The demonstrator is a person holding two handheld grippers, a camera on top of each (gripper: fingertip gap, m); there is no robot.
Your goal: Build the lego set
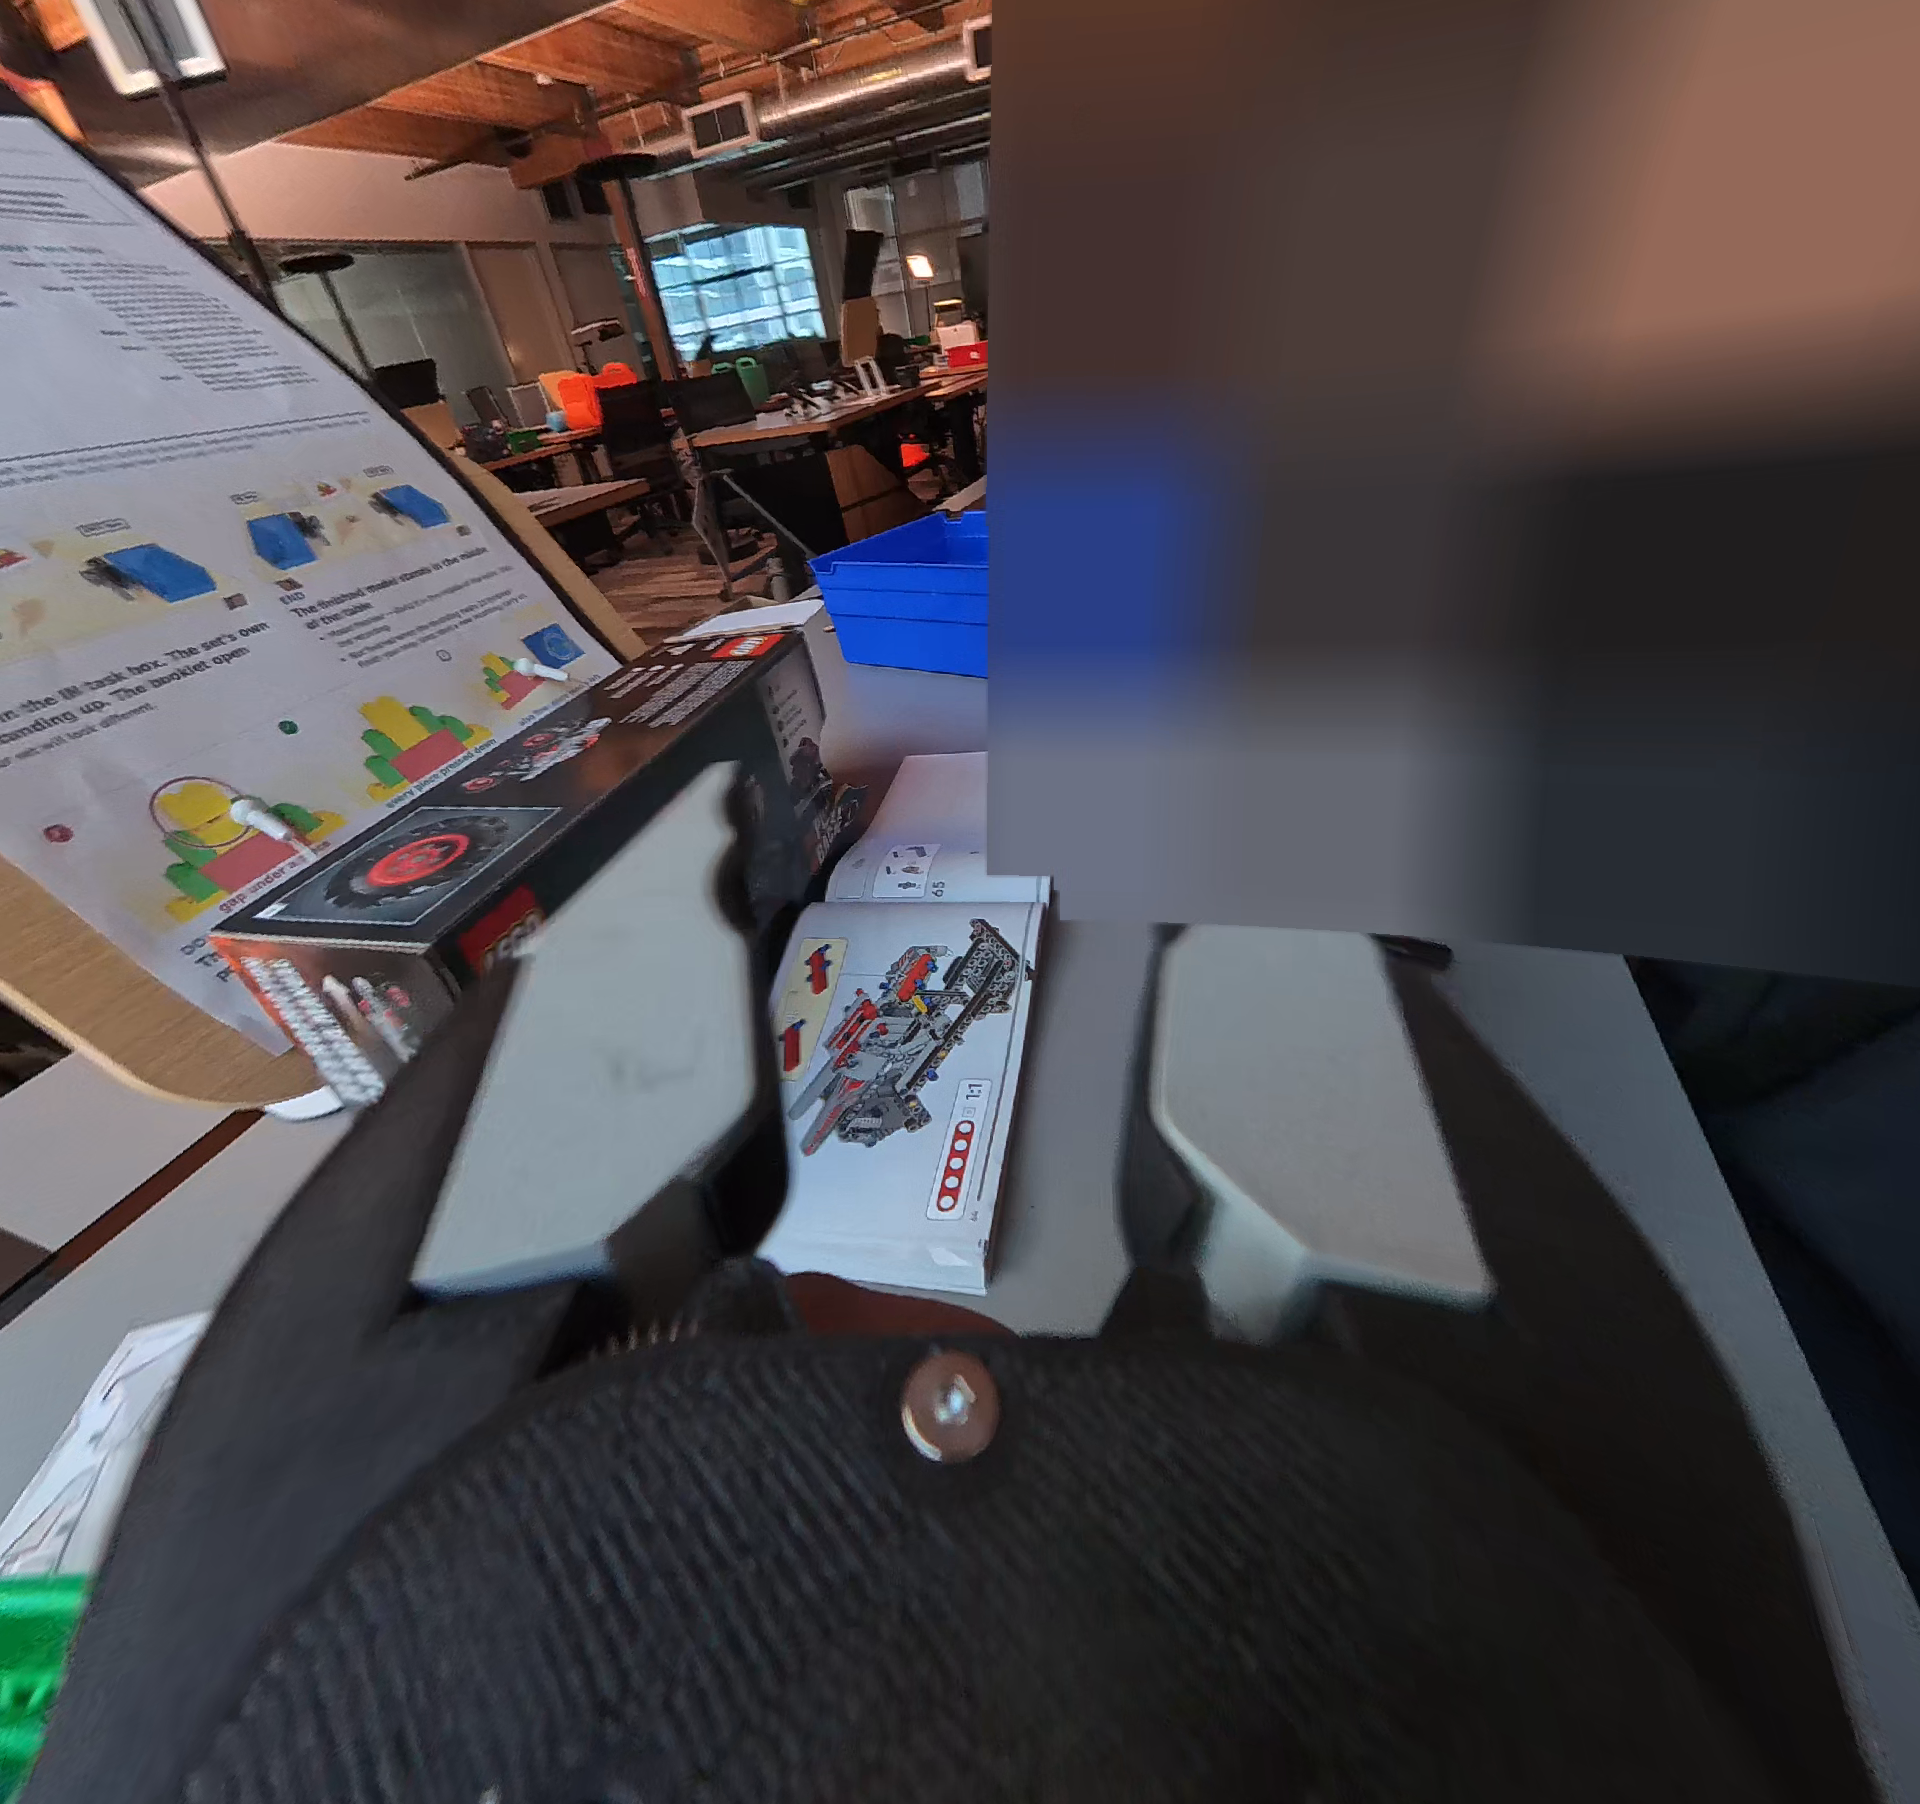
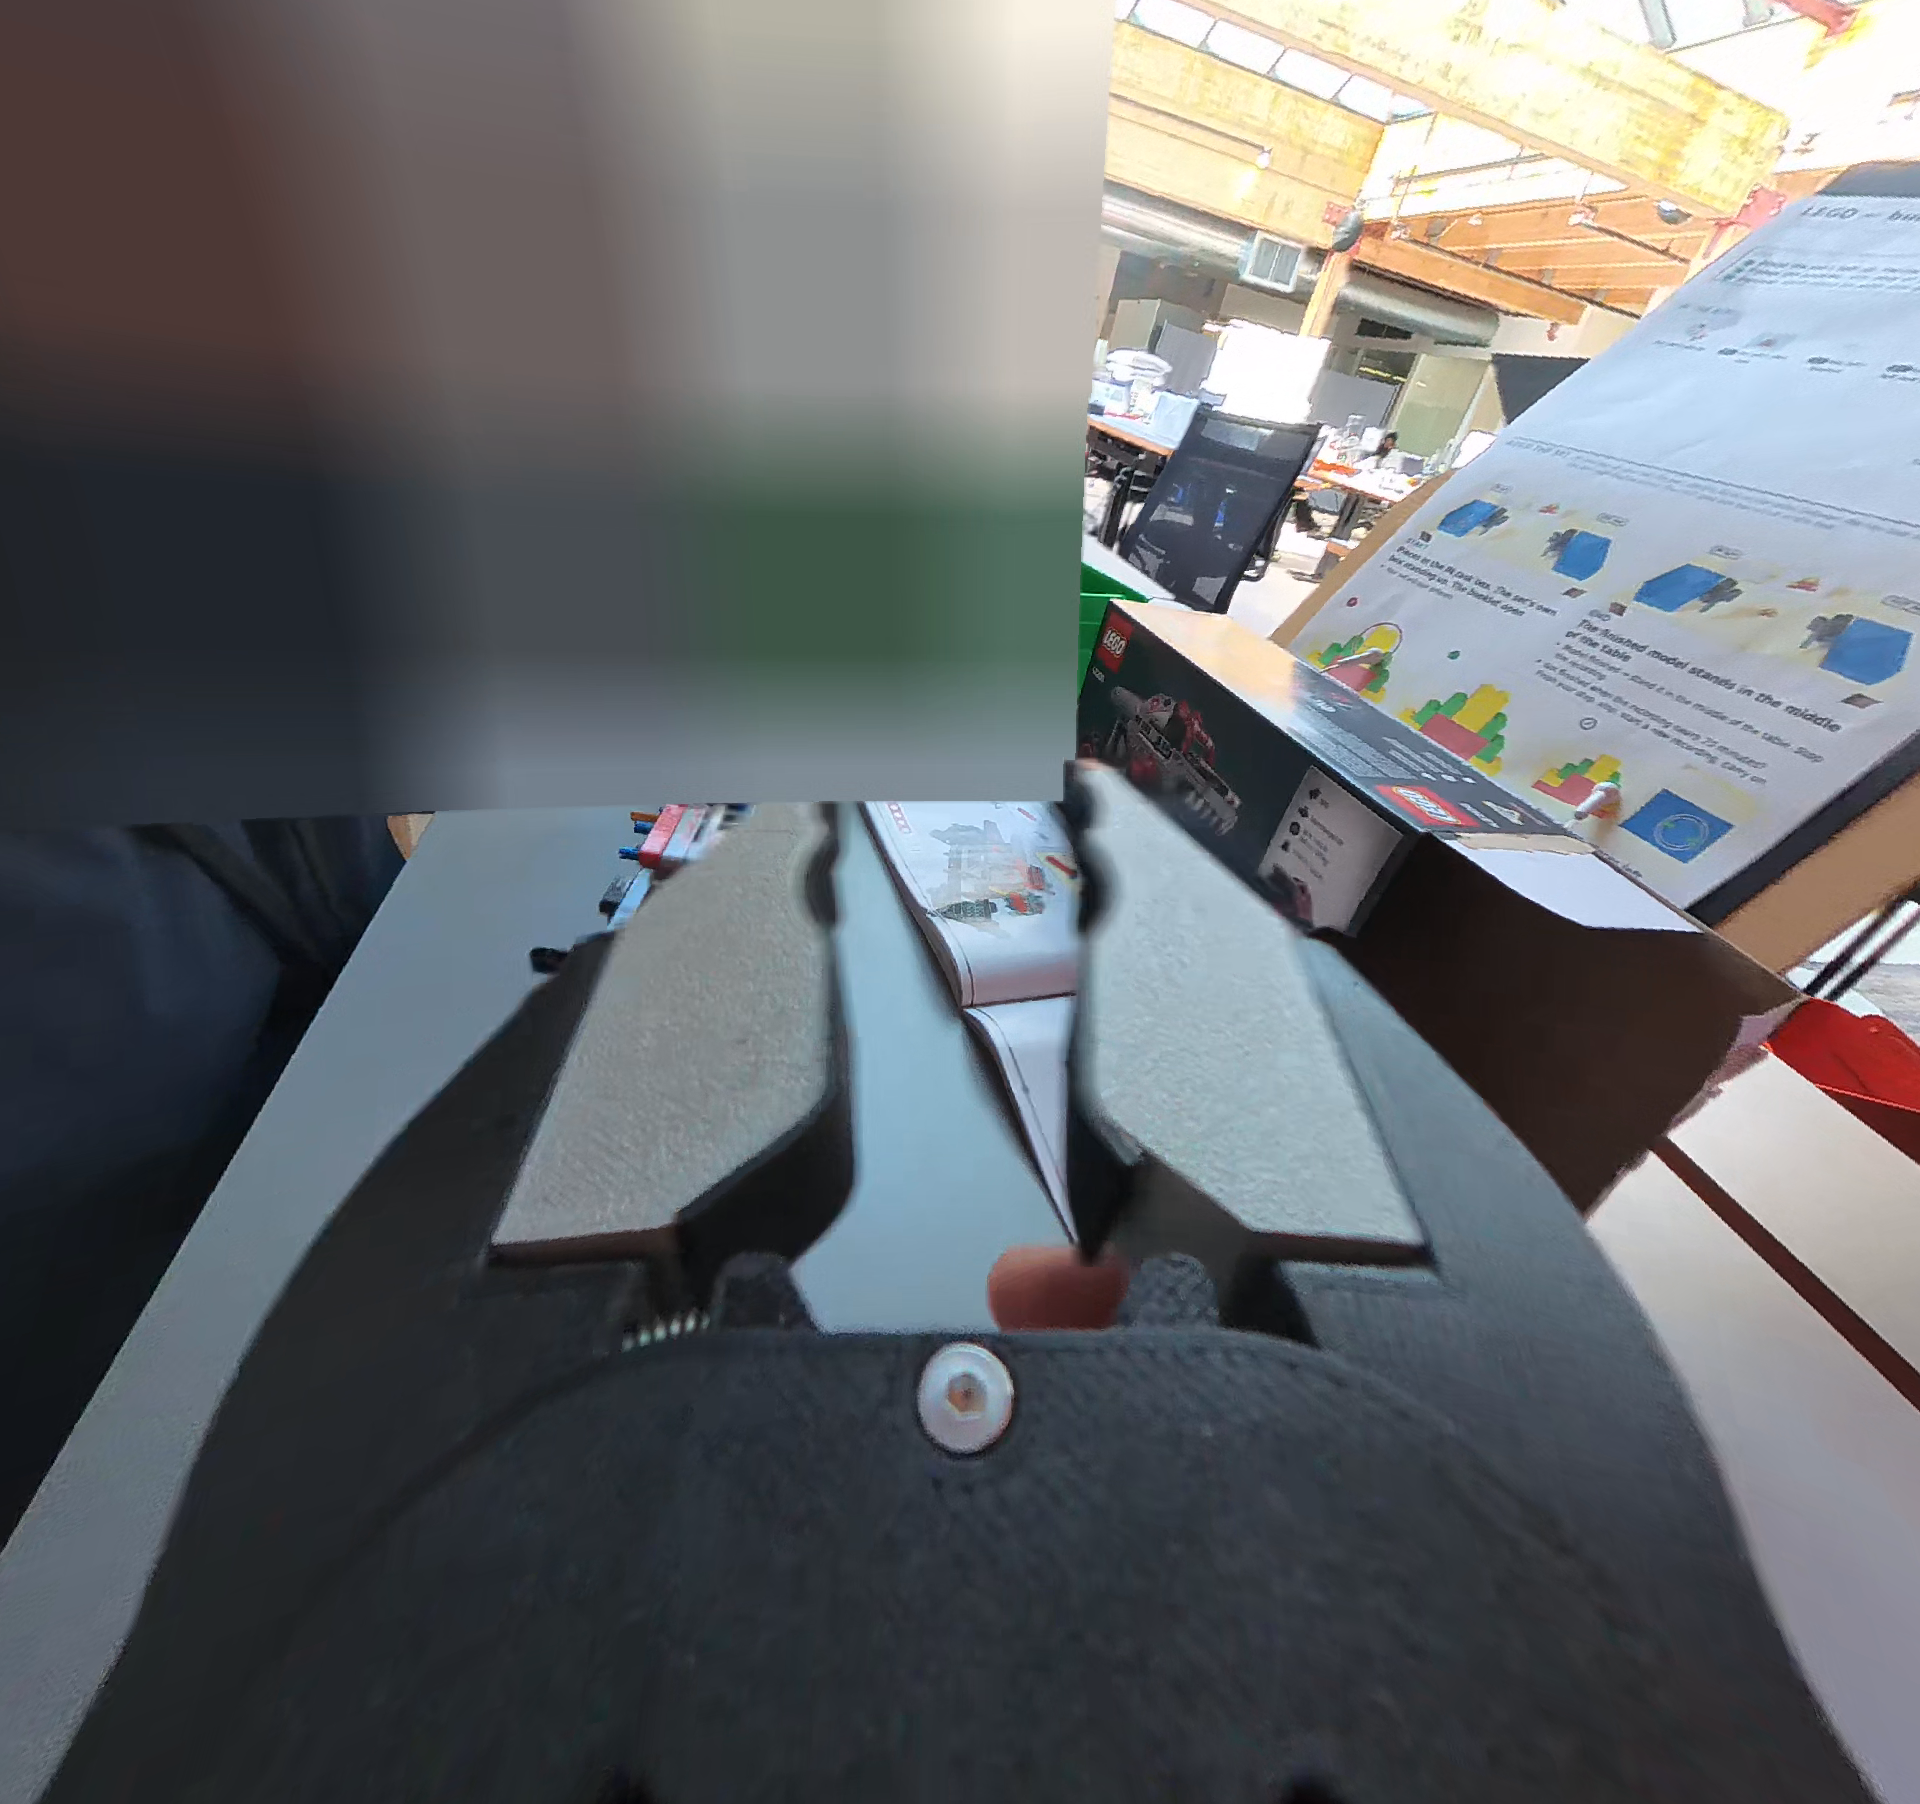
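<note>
Grey surface [image 1: 1081, 1131] is carrying our open booklet [image 1: 914, 1079] beside the box [image 1: 582, 819]; loose pieces [image 2: 665, 845] are lying near its far edge. We are holding both hand-held grippers empty, left [image 1: 940, 933] wide, right [image 2: 956, 881] narrower, reading before picking.

Open office: wooden beam ceiling [image 1: 623, 40], desks [image 1: 831, 414], bright window [image 1: 743, 284].

I was working in an open-plan workshop office: exposed timber ceiling beams [image 1: 540, 81] with silver ducting [image 1: 862, 92], long wooden desks [image 1: 831, 414], black mesh office chairs [image 2: 1210, 518] and stacked blue plastic bins [image 1: 909, 591].
</note>
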